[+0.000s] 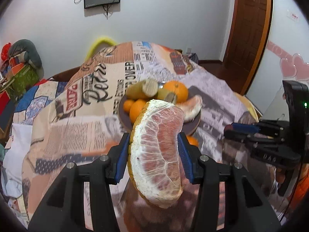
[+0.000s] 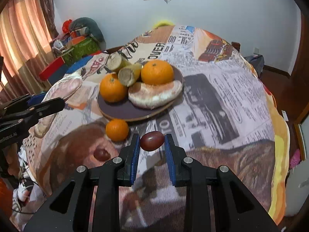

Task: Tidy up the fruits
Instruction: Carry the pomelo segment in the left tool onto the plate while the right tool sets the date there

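I hold a peeled pomelo wedge [image 1: 157, 152] pinched in my left claw [image 1: 154, 154], above the surface, short of the plate [image 2: 123, 110]. My right claw [image 2: 152, 145] pinches a dark plum [image 2: 152, 141]. Next, I judge, both go onto the plate.

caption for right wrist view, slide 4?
Right gripper pinches a small dark red fruit near the fruit plate.
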`<state>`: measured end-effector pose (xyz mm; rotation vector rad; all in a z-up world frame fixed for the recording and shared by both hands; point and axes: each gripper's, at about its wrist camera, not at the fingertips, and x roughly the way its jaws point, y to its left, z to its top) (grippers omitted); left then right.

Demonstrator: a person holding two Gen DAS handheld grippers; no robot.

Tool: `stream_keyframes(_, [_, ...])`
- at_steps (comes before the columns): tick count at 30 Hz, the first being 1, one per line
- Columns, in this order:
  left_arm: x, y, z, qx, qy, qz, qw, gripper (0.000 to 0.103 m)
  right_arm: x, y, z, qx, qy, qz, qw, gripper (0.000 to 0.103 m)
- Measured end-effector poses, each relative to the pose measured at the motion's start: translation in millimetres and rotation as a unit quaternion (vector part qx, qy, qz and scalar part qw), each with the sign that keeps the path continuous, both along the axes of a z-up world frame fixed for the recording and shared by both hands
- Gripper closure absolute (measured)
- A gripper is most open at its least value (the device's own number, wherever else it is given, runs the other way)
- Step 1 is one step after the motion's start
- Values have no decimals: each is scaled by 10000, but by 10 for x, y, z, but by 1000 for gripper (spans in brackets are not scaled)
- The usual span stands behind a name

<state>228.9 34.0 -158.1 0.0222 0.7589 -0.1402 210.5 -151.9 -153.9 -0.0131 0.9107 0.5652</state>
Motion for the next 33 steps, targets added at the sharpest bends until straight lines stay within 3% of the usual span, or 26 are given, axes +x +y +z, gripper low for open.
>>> stream_keyframes(17, [776,-125,-24,-221,-160,-36,9996,54,414,243,-50,157,-105,208,9996,79])
stream_keyframes(33, [1036,-151,-200,-134,-149,-81,9998,54,567,463,-122,142,-113,572,9982,79])
